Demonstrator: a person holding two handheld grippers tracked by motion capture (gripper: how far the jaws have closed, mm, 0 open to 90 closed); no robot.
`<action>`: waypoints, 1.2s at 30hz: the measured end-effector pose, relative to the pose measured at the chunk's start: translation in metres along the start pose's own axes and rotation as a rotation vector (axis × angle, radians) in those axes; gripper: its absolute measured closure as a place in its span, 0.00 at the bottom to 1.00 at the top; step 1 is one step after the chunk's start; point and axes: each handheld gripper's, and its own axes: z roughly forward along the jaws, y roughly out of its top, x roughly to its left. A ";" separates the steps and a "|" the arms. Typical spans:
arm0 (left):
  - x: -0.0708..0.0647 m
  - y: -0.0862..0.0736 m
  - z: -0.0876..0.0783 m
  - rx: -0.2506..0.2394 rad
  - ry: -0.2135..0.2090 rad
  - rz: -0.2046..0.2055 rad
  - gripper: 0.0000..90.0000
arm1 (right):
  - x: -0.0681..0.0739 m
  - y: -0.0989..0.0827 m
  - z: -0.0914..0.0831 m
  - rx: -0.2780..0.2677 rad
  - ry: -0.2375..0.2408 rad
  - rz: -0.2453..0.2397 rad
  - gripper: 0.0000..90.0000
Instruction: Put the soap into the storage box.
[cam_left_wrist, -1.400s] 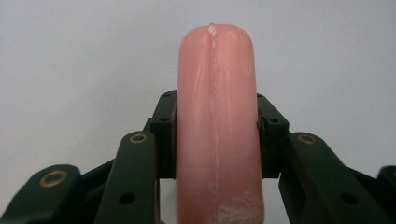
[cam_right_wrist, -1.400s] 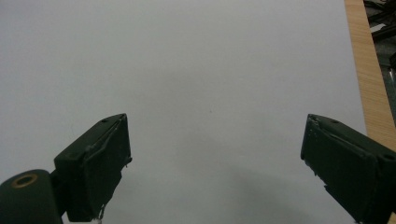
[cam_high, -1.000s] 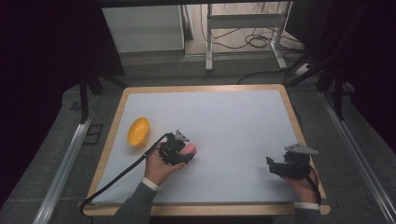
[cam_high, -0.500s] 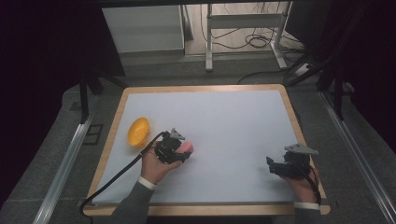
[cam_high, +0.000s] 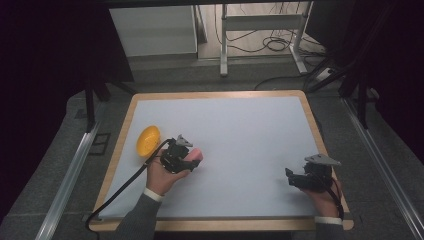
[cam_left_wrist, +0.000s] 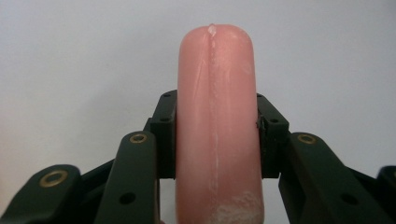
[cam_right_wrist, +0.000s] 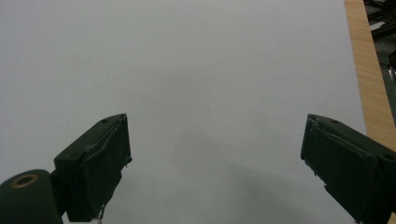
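Left gripper (cam_high: 192, 161) is clamping a pink sausage (cam_left_wrist: 215, 126) across its middle, both black pads pressing on its flanks; the sausage's long axis is running straight out along the jaws, its rounded tip projecting past them in the left gripper view, a pale seam running down its length. In the high view the sausage (cam_high: 195, 158) is showing as a pink end poking out toward the table's centre, held just above or on the sheet — the angle is too flat to tell which. The yellow bowl (cam_high: 148, 140) is sitting just beside this hand, on its far-left side, near the table's left edge and lying behind the jaws rather than ahead of them; it looks tilted or on its side, though it is small here. So the left hand is by far the nearer to the bowl, and my reading is that the hand will need swinging round toward it. Right gripper (cam_high: 292, 178) is resting well apart at the table's near-right corner, jaws standing wide with nothing between them, pointing across bare sheet. Surface: a pale grey-white mat (cam_high: 240, 130) on a wood-rimmed table (cam_high: 215, 94). Room beyond is dim, with a metal frame leg (cam_high: 223, 47) and loose cables (cam_high: 272, 42) on the floor.
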 end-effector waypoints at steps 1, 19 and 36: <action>0.001 0.000 -0.001 -0.004 0.002 -0.001 0.67 | 0.000 0.000 0.000 0.000 0.000 0.001 0.09; 0.014 -0.003 -0.014 -0.034 0.019 -0.034 0.67 | 0.000 0.000 0.000 0.002 -0.002 -0.001 0.09; 0.027 -0.007 -0.028 -0.054 0.042 -0.057 0.67 | 0.001 -0.001 0.002 0.007 0.000 -0.002 0.09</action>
